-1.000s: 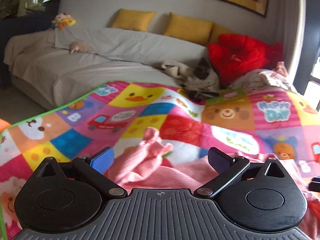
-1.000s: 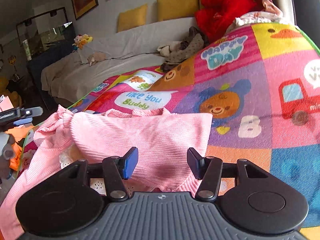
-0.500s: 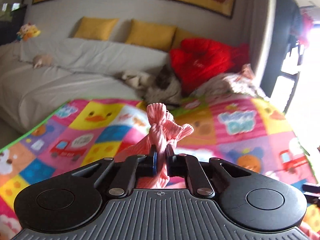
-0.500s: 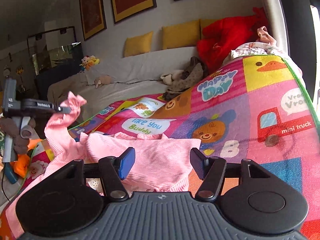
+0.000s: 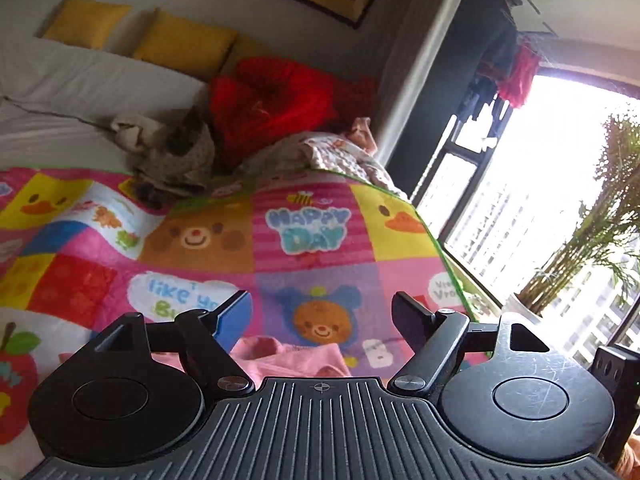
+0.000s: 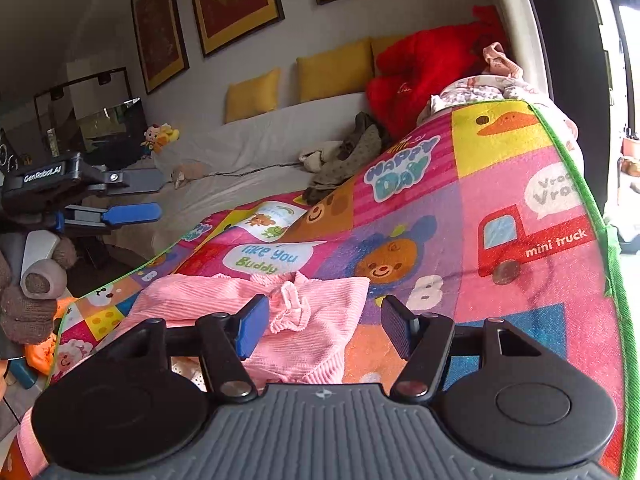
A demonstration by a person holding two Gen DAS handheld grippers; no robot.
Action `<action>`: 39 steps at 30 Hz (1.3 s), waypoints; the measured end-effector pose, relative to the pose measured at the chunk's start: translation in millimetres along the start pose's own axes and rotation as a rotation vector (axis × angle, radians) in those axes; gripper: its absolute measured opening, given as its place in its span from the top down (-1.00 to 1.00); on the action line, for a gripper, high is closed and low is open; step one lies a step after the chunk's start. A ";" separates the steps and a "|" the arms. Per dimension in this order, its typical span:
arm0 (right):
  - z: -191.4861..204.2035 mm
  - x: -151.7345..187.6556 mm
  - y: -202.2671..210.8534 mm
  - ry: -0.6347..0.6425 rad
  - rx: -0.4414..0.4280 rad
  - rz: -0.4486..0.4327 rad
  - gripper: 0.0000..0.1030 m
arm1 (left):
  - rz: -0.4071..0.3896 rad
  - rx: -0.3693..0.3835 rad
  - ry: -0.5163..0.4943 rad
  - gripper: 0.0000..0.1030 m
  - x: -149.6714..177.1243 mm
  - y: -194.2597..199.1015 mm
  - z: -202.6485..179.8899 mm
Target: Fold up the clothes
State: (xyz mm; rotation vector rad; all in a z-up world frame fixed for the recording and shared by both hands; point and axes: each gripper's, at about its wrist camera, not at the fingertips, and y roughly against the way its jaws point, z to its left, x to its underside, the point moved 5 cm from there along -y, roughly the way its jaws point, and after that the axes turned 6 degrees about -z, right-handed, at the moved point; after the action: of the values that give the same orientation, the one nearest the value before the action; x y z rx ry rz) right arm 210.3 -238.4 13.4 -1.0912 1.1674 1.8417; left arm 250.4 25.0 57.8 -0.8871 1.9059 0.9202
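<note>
Released half a second ago, the sleeve has dropped; left gripper [image 5: 322, 318] has just sprung apart, empty. Right gripper [image 6: 324, 326] hangs parted over the pink top [image 6: 296, 320], which lies on the cartoon blanket [image 6: 520, 200]. Beyond: grey sofa [image 6: 256, 148], yellow cushions [image 6: 334, 70].

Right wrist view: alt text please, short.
An open black right gripper with blue pads hovers over a pink ribbed knit garment lying partly folded on a colourful cartoon patchwork play mat. The open left gripper hangs at far left.
</note>
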 end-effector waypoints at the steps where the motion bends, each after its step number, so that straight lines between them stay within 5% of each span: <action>1: 2.9 -1.1 -10.6 -0.013 -0.018 0.013 -0.22 | 0.002 -0.023 -0.001 -0.62 0.1 3.0 7.6; 9: 21.1 17.4 -123.1 -0.103 -0.055 0.184 -0.16 | 0.081 -0.095 0.021 -0.76 28.0 26.6 60.6; 10: 26.6 21.7 -129.8 -0.092 -0.069 0.207 0.02 | 0.093 -0.087 0.018 -0.76 30.7 27.6 63.1; 11: 32.4 25.9 -135.5 -0.078 -0.084 0.229 0.46 | 0.100 -0.080 0.016 -0.76 33.0 27.1 64.4; 14: 43.2 12.2 -118.5 -0.008 -0.086 0.151 0.66 | 0.113 -0.048 0.026 -0.76 38.0 21.2 66.6; 18: 32.2 -16.3 -90.9 0.043 -0.028 0.074 0.67 | 0.149 -0.025 0.047 -0.77 50.2 1.2 64.7; 23: 12.4 19.1 -107.3 0.129 0.057 0.230 0.50 | 0.243 -0.094 0.046 -0.77 74.9 -27.6 72.0; 28: 12.9 35.3 -104.4 0.186 0.091 0.220 0.31 | 0.272 -0.150 -0.014 -0.77 79.6 -25.5 75.0; 34: 37.2 9.7 -68.8 0.259 0.030 0.088 0.27 | 0.260 -0.188 0.002 -0.81 73.2 -11.7 77.1; 39: 50.6 33.4 -53.4 0.319 -0.011 0.171 0.26 | 0.235 -0.162 -0.007 -0.82 72.4 -3.3 67.2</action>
State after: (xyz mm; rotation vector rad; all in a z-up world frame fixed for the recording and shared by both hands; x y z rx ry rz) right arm 228.4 -168.7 -23.1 -1.3648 1.4738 1.8472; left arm 247.7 63.2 -33.3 -0.7608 1.9791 1.2302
